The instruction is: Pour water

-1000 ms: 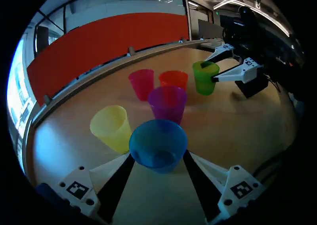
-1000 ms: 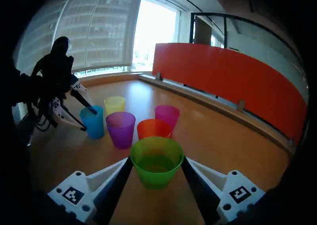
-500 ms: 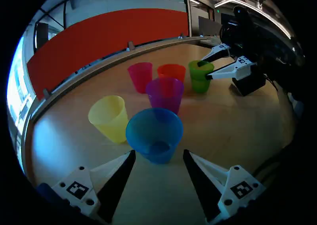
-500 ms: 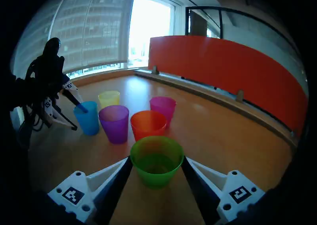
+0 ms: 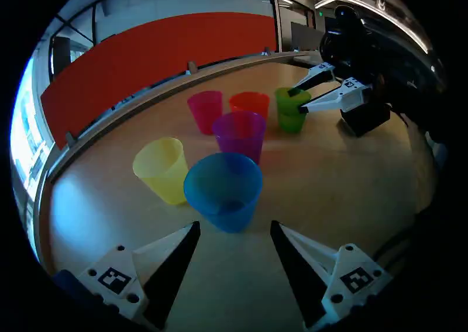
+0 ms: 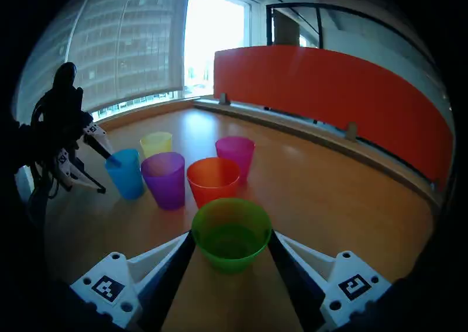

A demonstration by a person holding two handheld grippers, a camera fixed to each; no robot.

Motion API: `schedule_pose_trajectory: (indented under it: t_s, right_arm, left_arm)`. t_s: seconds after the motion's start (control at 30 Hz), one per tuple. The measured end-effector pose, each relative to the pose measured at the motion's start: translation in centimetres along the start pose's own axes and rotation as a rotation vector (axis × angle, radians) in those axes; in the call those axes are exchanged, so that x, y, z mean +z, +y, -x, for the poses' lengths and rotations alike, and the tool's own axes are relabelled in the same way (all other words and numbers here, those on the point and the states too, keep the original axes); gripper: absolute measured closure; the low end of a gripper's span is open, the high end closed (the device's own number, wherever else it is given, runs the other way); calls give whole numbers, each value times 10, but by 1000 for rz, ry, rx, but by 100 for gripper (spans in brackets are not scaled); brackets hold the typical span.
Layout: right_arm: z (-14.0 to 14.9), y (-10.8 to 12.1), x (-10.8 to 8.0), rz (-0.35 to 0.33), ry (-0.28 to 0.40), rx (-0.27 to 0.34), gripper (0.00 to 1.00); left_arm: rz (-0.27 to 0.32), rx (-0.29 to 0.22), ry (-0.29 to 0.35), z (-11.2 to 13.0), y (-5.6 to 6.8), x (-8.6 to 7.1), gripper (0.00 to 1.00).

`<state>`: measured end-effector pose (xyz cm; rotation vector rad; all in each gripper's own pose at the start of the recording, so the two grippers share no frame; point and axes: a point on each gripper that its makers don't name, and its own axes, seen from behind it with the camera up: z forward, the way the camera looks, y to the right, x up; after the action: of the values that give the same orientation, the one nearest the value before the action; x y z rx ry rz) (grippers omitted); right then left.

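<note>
The green cup is pinched upright between the fingers of the right gripper, so pouring is judged not yet begun. The blue cup is set on the table just ahead of the left gripper, whose fingers are spread. No writing can be read; only square coded markers are seen.

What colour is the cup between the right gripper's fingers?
It's a green cup; right gripper view shows it best.

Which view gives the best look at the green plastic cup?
The right gripper view: the green plastic cup sits close, its inside visible. The left gripper view shows it small and far off.
</note>
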<state>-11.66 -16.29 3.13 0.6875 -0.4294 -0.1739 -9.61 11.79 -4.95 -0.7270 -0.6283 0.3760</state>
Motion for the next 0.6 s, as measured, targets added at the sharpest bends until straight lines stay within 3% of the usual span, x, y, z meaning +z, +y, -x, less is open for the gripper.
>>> schedule_pose_trajectory:
  t_s: [0.6]
  right_arm:
    - [18,7,-9,54,-75,-8,3]
  left_arm:
    - [-32,8,-3,6,-9,-11,11]
